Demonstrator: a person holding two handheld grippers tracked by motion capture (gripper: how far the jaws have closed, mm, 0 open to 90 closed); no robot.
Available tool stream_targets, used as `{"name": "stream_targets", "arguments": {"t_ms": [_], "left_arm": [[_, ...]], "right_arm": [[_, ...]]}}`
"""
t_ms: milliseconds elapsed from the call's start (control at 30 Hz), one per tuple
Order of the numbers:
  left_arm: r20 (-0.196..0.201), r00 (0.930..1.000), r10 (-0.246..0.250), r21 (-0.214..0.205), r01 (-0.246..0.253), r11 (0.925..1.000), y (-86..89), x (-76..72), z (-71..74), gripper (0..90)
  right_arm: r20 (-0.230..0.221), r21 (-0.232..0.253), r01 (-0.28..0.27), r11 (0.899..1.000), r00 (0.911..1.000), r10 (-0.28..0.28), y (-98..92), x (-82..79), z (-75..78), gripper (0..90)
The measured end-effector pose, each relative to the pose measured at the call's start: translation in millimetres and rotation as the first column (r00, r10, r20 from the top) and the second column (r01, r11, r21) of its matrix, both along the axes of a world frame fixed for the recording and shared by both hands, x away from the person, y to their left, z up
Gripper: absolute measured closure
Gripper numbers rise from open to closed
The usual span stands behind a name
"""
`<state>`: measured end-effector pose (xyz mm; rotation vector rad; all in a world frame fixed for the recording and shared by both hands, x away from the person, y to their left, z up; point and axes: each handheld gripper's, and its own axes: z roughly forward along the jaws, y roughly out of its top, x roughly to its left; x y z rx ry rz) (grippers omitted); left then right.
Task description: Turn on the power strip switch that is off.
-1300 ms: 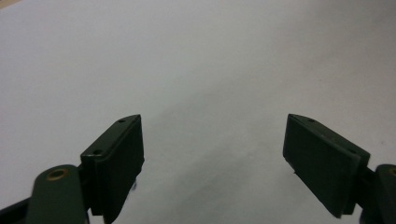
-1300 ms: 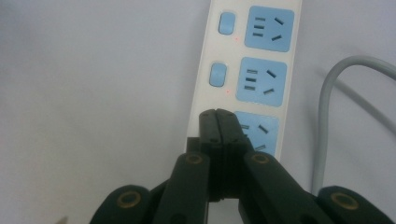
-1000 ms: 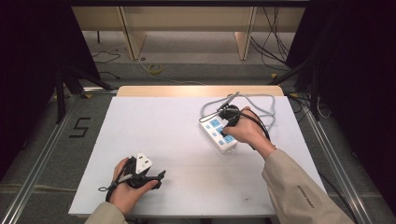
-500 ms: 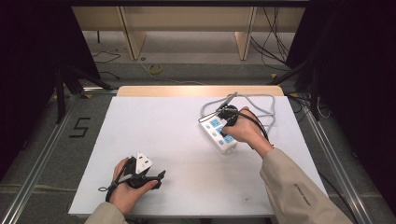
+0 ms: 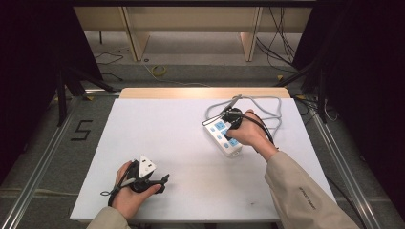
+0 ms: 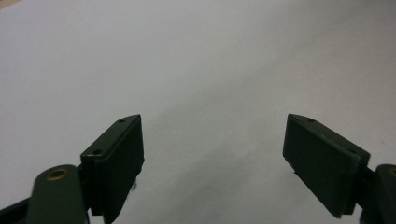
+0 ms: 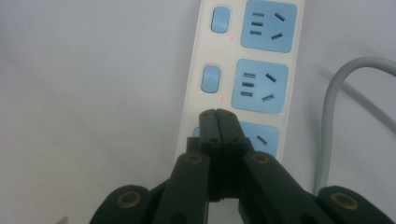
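A white power strip (image 5: 223, 138) with blue sockets and blue switches lies right of the table's middle. Its grey cable (image 5: 267, 102) loops behind it. My right gripper (image 5: 228, 120) is over the strip's far end. In the right gripper view my right gripper (image 7: 217, 114) is shut with nothing between the jaws. Its tips cover the switch beside the nearest socket of the power strip (image 7: 196, 65), and I cannot tell whether they touch it. My left gripper (image 5: 160, 183) lies low near the front left, held in a hand. In its own view my left gripper (image 6: 212, 154) stands open over bare white tabletop.
The white table (image 5: 162, 138) has a wooden strip (image 5: 191, 92) along its far edge. The grey cable (image 7: 327, 140) runs along the right of the strip. Metal rails (image 5: 43, 157) flank the table on the floor, and dark curtains stand on both sides.
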<state>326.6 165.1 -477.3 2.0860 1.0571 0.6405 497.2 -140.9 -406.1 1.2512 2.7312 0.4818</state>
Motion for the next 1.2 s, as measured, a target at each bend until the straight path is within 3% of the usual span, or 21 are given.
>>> {"name": "stream_targets", "arguments": {"t_ms": [1200], "left_arm": [[0.001, 1.0000, -0.001, 0.001, 0.001, 1.0000, 0.0, -0.2, -0.2, 20.2]], "right_arm": [[-0.042, -0.024, -0.002, 1.000, 0.9991, 0.001, 8.5, 3.9, -14.5, 90.0]]}}
